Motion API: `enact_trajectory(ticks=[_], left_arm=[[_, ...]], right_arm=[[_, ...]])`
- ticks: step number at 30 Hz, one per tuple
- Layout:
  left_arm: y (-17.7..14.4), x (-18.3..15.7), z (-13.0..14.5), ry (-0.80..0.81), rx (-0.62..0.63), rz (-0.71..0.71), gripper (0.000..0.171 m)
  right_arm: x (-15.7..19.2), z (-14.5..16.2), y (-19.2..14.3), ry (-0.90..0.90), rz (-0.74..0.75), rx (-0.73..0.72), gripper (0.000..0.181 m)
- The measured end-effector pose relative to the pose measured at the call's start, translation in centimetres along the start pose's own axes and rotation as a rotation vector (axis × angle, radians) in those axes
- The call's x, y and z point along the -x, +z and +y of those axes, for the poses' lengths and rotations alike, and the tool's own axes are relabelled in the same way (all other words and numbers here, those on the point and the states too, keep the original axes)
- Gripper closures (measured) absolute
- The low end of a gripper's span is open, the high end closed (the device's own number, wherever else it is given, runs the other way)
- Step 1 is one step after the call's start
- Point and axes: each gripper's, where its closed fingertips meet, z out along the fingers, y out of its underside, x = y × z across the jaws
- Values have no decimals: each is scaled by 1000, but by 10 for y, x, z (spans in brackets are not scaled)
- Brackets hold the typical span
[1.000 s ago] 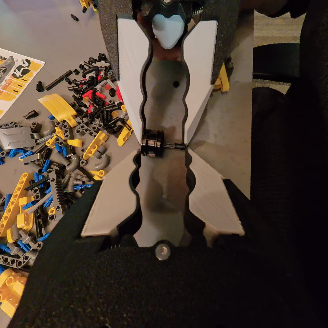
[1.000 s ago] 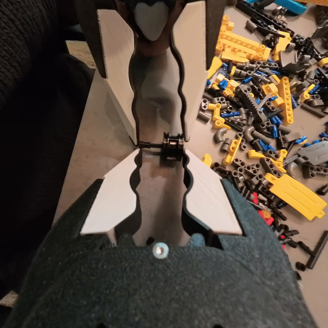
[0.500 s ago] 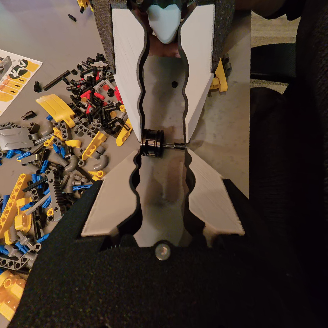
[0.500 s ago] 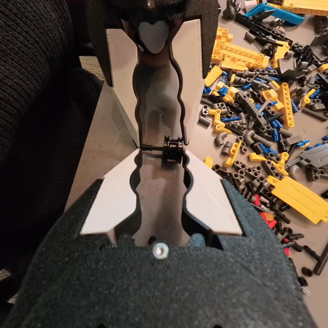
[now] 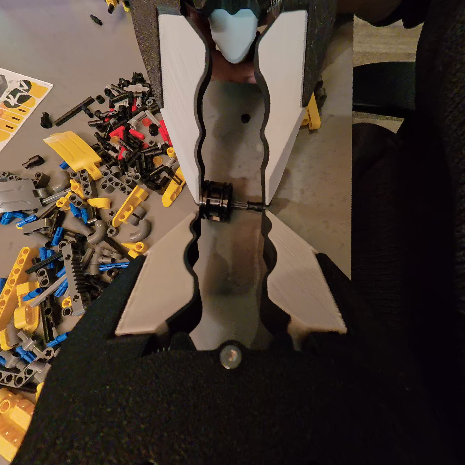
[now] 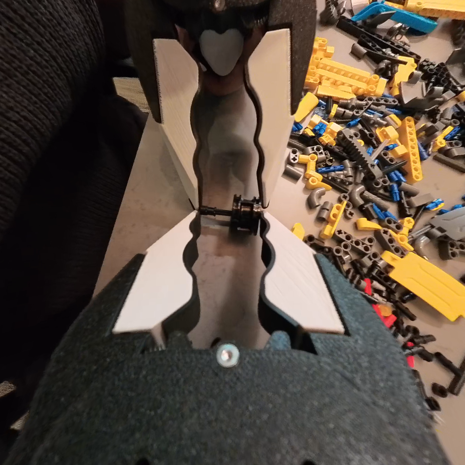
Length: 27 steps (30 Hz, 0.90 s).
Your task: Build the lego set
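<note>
- Left gripper point(image 5: 231, 210) and right gripper point(image 6: 230, 214), tip to tip, both clamp one black wheel on axle point(image 5: 216, 204).
- Wheel hangs above grey table point(image 5: 309, 201).
- Loose building-brick pile point(image 5: 83, 206) beside wheel; black chair point(image 5: 402, 226) opposite.

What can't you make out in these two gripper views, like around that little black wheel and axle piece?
- Grip on the black wheel and axle: both wrist views show the left gripper and right gripper tip to tip, so which one bears it is unclear.
- Sticker sheet: cut off by the left wrist view's left edge.
- Yellow piece: mostly hidden behind the far gripper's finger.
- Brick pile: lower right blurred in the right wrist view.
</note>
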Motion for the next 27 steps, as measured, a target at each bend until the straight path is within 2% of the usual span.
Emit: enact_trajectory(ticks=[3, 6, 10, 11, 13, 19, 24, 27], left_arm=[[0, 0, 1, 2, 5, -3, 124], [2, -1, 1, 15, 14, -1, 124], [2, -1, 3, 10, 23, 0, 124], [2, -1, 2, 7, 17, -1, 124], [0, -1, 0, 3, 4, 2, 124], [0, 1, 0, -11, 0, -3, 124], [-4, 8, -3, -75, -31, -5, 124], [-3, 10, -2, -87, -25, -6, 124]], right_arm=[[-1, -1, -3, 19, -12, -14, 136], [-4, -3, -5, 20, -1, -26, 146], [-4, 0, -3, 26, 3, -18, 144], [-4, 1, -4, 29, 6, -9, 136], [-7, 4, -6, 26, 16, 5, 135], [0, -3, -11, 42, -33, -42, 127], [-6, 3, -4, 1, 40, 2, 127], [-10, -1, -3, 14, 66, -20, 132]])
